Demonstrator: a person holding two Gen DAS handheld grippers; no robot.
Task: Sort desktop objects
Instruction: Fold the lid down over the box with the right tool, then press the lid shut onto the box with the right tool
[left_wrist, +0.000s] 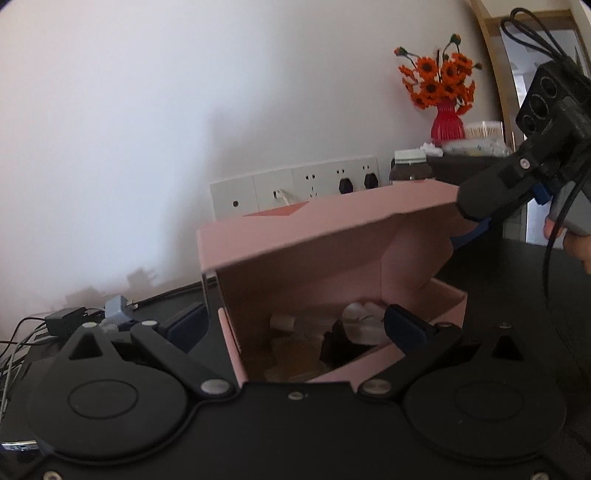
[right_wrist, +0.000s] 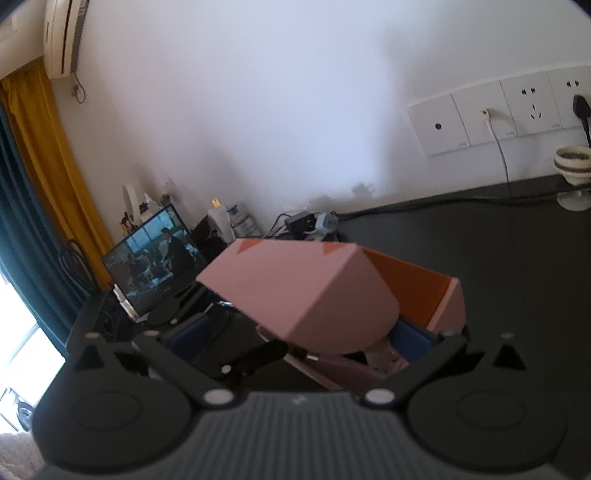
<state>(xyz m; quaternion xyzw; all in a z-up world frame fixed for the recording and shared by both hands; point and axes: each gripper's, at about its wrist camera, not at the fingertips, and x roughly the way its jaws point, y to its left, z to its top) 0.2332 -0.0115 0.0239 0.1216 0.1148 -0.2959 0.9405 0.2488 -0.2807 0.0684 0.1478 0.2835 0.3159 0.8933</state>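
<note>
A pink cardboard box (left_wrist: 236, 332) sits on the dark desk with its lid (left_wrist: 332, 221) half raised. Inside lie white items (left_wrist: 364, 321), a small white cylinder (left_wrist: 282, 321) and something black (left_wrist: 338, 345). My left gripper (left_wrist: 295, 325) is open, its fingers set either side of the box's front opening. My right gripper (left_wrist: 469, 221) reaches in from the upper right at the lid's corner. In the right wrist view the lid (right_wrist: 280, 288) and its rounded side flap lie between the wide-apart fingers of that gripper (right_wrist: 299, 336). The orange inner wall (right_wrist: 410, 291) shows behind the lid.
A socket strip (left_wrist: 295, 188) with plugs runs along the wall. A red vase of orange flowers (left_wrist: 445, 125) and a dark jar (left_wrist: 410, 168) stand back right. Adapters and cables (left_wrist: 70, 319) lie at left. A lit monitor (right_wrist: 155, 258) and a striped cup on a stand (right_wrist: 572, 164) appear too.
</note>
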